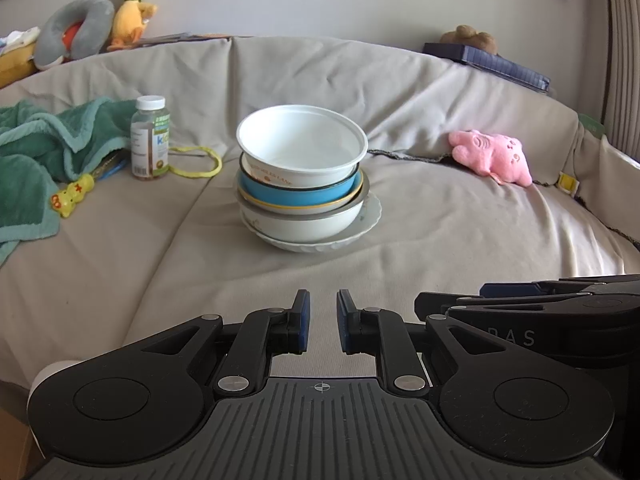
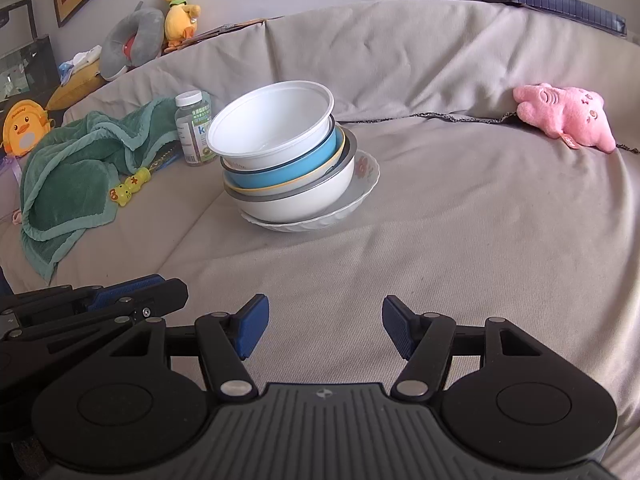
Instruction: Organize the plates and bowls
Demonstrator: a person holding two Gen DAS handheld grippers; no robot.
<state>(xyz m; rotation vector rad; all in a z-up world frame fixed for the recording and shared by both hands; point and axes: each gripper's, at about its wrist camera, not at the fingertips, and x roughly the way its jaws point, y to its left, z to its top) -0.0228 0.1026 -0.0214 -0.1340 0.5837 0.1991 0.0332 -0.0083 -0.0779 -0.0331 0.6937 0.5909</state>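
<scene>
Beige cloth-covered sofa seat [image 1: 420, 248] is seen as the working surface, with a pale wall behind. At its middle one nested stack is noted: a white plastic bowl [image 1: 301, 145] on top, tilted, seated in a blue bowl [image 1: 300, 192], which is seated in a larger white bowl with a grey rim [image 1: 298, 226], all resting on a scalloped white plate [image 1: 370, 210] with a flower print. A clear supplement bottle [image 1: 150, 138] with a white cap is seen upright just left of the stack, a yellow cord [image 1: 196, 164] beside it, then a crumpled green blanket [image 1: 44, 152] and a small yellow toy [image 1: 72, 198]. A pink plush [image 1: 490, 156] lies well apart on the right. A yellow duck plush [image 1: 130, 10] and a grey neck pillow [image 1: 76, 28] are seen on the sofa back. Left gripper [image 1: 322, 320] is held near the camera, apart from the stack, pads nearly pressed together with nothing between them. Right gripper [image 2: 322, 330] is likewise held short of the stack, jaws spread, nothing between them.
</scene>
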